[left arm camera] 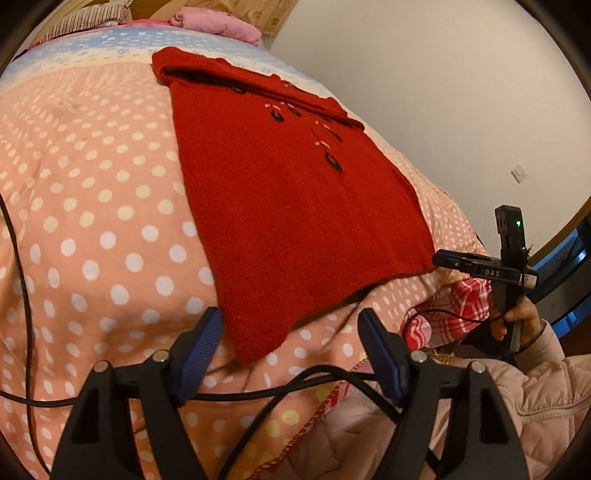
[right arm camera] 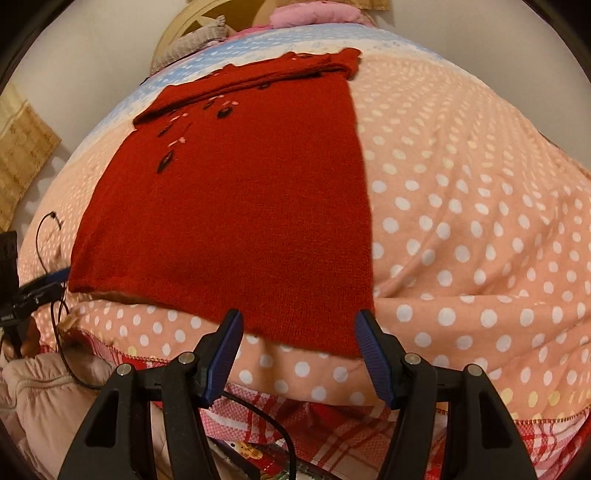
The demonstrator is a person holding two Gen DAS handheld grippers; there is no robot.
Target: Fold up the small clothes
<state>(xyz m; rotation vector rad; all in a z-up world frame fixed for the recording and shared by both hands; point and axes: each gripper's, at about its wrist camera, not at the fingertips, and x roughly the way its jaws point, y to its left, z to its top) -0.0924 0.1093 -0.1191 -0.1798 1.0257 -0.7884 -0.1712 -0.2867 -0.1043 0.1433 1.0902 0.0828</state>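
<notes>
A red knit sweater with dark embroidered flowers lies flat on a pink polka-dot quilt, its sleeves laid across the far end. My left gripper is open at the near hem, and the hem's left corner lies between its blue pads without being pinched. In the right wrist view, my right gripper is open over the sweater's other hem corner, with red cloth between its fingers. The right gripper, held by a hand, also shows at that corner in the left wrist view. The left gripper shows at the far left of the right wrist view.
The quilt covers a bed beside a white wall. A pink pillow lies at the head end. A red plaid sheet shows below the quilt's near edge. Black cables trail across the front, over a person's padded pink sleeve.
</notes>
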